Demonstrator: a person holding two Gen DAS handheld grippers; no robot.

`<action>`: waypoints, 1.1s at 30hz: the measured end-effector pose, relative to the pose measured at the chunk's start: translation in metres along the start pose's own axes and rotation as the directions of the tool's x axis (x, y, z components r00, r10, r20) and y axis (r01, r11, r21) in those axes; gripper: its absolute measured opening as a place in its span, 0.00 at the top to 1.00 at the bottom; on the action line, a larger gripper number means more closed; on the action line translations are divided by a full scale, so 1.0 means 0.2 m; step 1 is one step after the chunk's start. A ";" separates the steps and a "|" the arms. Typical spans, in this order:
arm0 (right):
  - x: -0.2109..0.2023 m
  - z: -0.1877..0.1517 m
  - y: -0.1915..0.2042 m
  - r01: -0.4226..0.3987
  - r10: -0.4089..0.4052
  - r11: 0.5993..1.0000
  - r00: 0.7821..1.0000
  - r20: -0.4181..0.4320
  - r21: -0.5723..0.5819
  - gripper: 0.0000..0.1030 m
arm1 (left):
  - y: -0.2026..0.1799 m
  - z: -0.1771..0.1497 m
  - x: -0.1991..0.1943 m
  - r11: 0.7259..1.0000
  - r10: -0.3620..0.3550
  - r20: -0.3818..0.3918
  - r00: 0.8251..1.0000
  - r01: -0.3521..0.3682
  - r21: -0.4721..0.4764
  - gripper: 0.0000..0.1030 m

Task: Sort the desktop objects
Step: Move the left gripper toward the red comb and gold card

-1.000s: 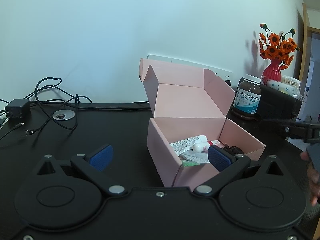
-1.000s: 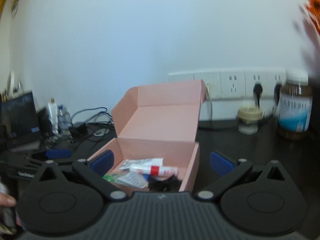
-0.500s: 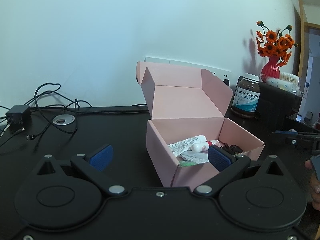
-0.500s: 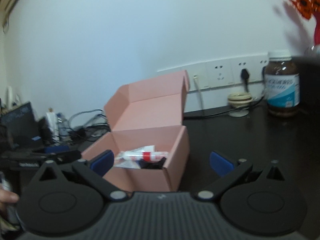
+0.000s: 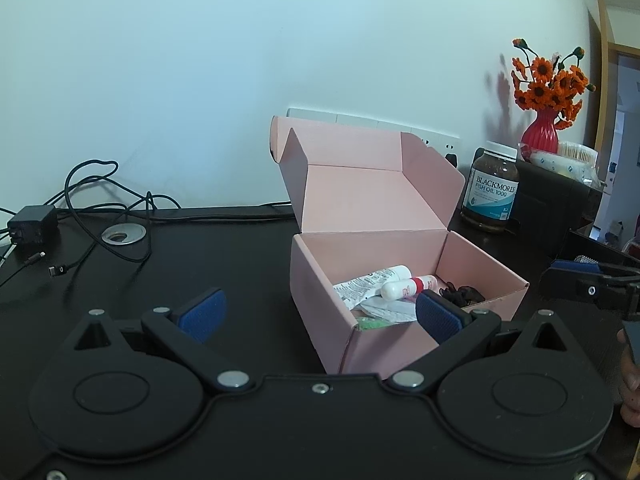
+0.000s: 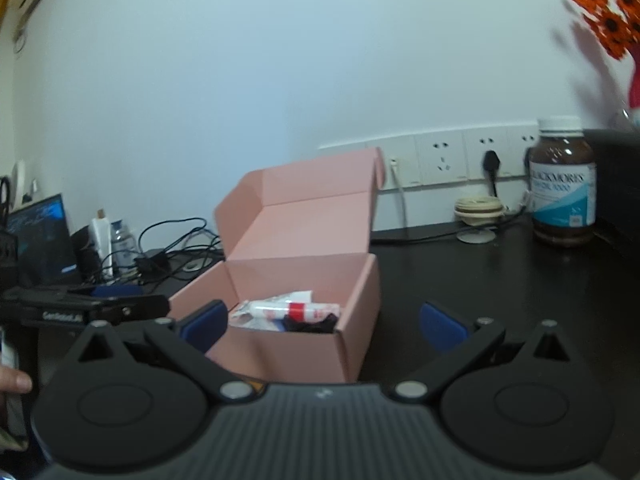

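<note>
A pink cardboard box (image 5: pixel 324 300) (image 6: pixel 352 344) stands on the black desk with its lid up. Inside lie a white tube with a red band (image 5: pixel 400 287) (image 6: pixel 296 309), white packets (image 5: pixel 360 286), something green (image 5: pixel 370 323) and a dark bundle (image 5: pixel 464 294). My left gripper (image 5: pixel 320 316) is open, nothing held, its right finger in front of the box's near corner. My right gripper (image 6: pixel 324 326) is open too, the box's front wall between its fingers in view. The other gripper shows at each view's edge: the right gripper (image 5: pixel 576 280) and the left gripper (image 6: pixel 104 304).
A brown supplement jar (image 5: pixel 493 192) (image 6: pixel 562 194) stands right of the box by a dark case (image 5: pixel 556 200). A red vase of orange flowers (image 5: pixel 541 132) sits behind. Cables and an adapter (image 5: pixel 32 220) lie at left. A wall socket strip (image 6: pixel 440 160) runs along the back.
The right wrist view has drawn back and swung, so the box now sits lower and left of centre. The left wrist view has shifted slightly; both grippers stay open.
</note>
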State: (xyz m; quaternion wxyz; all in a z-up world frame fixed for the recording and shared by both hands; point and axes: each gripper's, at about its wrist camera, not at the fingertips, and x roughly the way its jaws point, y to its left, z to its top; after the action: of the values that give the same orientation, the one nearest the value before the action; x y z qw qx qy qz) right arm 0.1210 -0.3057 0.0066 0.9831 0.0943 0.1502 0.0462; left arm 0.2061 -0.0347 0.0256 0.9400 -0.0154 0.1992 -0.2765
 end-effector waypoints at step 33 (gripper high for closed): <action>-0.02 0.00 -0.12 -0.067 0.066 0.986 0.998 0.013 0.151 0.01 | -0.21 -0.04 -0.12 0.981 0.056 -0.018 0.998 -0.051 0.187 0.00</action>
State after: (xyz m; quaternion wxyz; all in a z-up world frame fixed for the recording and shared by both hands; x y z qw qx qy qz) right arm 0.1194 -0.3299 0.0025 0.9716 0.1736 0.1463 0.0672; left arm 0.1633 -0.0581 0.0334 0.9421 0.0813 0.1834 -0.2688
